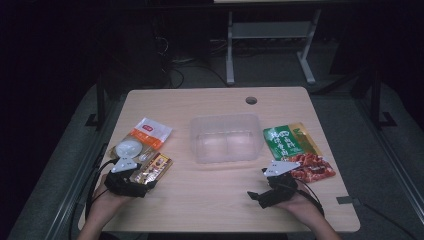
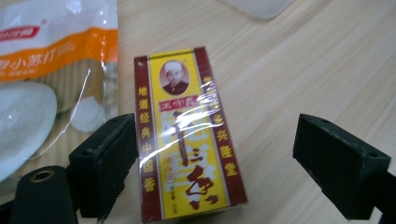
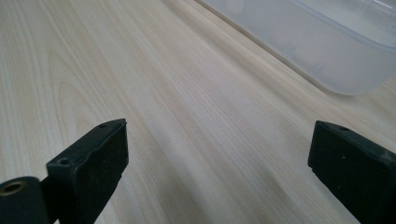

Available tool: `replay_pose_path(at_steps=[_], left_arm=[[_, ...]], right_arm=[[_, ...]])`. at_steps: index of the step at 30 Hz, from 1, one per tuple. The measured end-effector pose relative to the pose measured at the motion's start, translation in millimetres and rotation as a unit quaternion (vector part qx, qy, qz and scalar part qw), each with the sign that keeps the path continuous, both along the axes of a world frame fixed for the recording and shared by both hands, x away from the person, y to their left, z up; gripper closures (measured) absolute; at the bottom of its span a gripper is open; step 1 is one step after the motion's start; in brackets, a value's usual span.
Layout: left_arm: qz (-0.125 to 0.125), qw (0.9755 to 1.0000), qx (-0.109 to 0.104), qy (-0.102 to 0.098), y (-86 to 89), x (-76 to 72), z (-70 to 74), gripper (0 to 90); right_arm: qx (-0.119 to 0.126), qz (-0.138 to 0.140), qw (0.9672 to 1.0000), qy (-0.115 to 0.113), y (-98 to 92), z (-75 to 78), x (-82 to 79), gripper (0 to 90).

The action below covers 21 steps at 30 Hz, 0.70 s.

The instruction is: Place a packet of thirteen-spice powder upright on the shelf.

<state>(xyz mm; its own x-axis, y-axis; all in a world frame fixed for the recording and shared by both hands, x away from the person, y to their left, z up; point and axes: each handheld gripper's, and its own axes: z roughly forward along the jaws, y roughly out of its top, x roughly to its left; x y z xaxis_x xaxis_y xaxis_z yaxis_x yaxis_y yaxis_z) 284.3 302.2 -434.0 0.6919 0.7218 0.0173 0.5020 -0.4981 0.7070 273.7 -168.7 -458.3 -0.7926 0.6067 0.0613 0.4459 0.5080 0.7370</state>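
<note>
The left gripper (image 2: pixel 210 161) stood wide open around the yellow box (image 2: pixel 187 135), its left jaw just beside the box edge. The right gripper (image 3: pixel 219 168) hovered wide open over the bare table (image 3: pixel 187 116). Beyond them sat a clear tub (image 1: pixel 226 137), apparently empty, flanked by a white pouch (image 1: pixel 142 137) and a green packet (image 1: pixel 290 141).

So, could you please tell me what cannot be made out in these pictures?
- Yellow box: its near end is cut off by the bottom edge of the left gripper view.
- White pouch: cut off at that view's left edge.
- Clear tub: only a corner in the right gripper view.
- Green packet: print too small in the high view.
</note>
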Motion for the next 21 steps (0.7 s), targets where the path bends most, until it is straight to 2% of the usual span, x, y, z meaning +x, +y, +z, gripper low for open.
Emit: replay_pose_path(at_steps=[10, 14, 15, 18, 21], left_arm=[[0.007, 0.9999, 0.001, 0.015, 3.2, 8.2, -13.2, 13.3], [0.017, 0.9993, 0.001, 0.033, 3.9, 12.7, -19.3, 13.4], [0.015, 0.9992, 0.009, 0.035, 4.5, 13.8, -19.9, 13.6], [0.020, 0.9986, 0.010, 0.048, 3.9, 14.6, -23.7, 14.3], [0.020, 0.9981, 0.017, 0.056, 2.6, 14.6, -25.7, 18.7]], right_arm=[[0.001, 0.000, 1.0000, 0.004, 1.3, -0.8, 0.8, 5.2], [0.000, 0.002, 1.0000, 0.002, 0.8, -1.3, 1.4, 5.2], [0.000, 0.001, 1.0000, 0.003, 0.8, -1.4, 1.7, 5.2], [0.000, 0.001, 1.0000, 0.004, 0.9, -1.4, 1.9, 5.3], [-0.001, 0.002, 1.0000, 0.004, 1.0, -1.5, 1.9, 5.3]])
